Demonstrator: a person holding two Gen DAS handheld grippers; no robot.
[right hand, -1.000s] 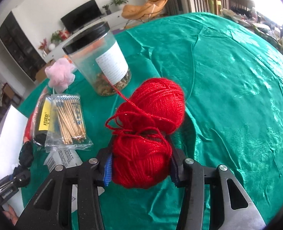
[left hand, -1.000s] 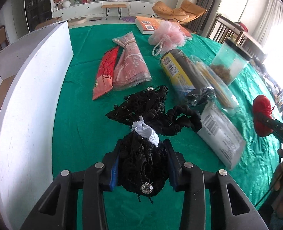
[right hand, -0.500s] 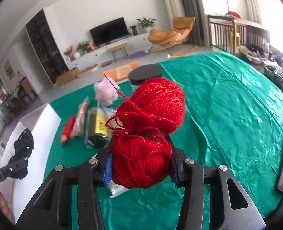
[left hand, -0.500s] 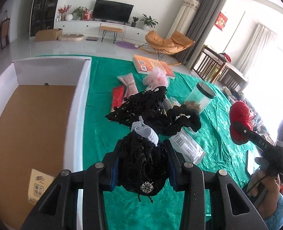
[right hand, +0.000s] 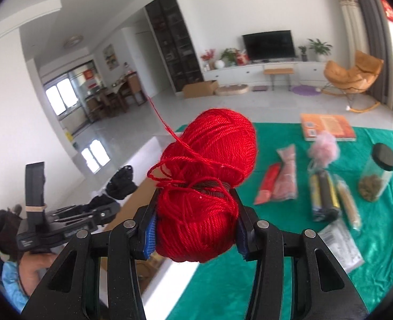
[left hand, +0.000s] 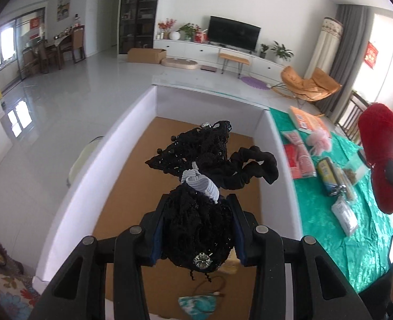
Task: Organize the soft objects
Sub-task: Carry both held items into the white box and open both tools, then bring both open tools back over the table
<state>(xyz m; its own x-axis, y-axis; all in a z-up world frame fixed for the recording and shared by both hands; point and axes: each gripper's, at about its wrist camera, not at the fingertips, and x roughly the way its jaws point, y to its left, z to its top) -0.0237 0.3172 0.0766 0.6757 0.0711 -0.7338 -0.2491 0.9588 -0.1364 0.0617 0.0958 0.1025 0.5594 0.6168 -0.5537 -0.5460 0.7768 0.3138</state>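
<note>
With the left gripper (left hand: 196, 229) clamped on the black lace hair accessory (left hand: 199, 186) mid-frame over the white box (left hand: 132, 122), lower before releasing, while the right gripper (right hand: 195, 233), clamped on the red yarn (right hand: 209, 170), probably waits beside the box.

The lace bundle (left hand: 196, 229) is black, with a clear rhinestone and a pale grey ribbed band (left hand: 200, 182); the scrunchie (left hand: 252, 169) beside it is black too. The yarn (right hand: 209, 186) is bright red, cinched by a dark grey band. Both tools, left (left hand: 196, 232) and right (right hand: 196, 229), are black with blue pads. The box (left hand: 132, 125) has white walls and a brown cardboard floor. The table (right hand: 377, 266) wears a glossy green cloth. On it lie a pink puff (right hand: 325, 146), a red pack (right hand: 267, 184), a pink patterned pack (right hand: 285, 178), an orange book (right hand: 327, 126), and a clear jar (right hand: 377, 176) with a black lid.
</note>
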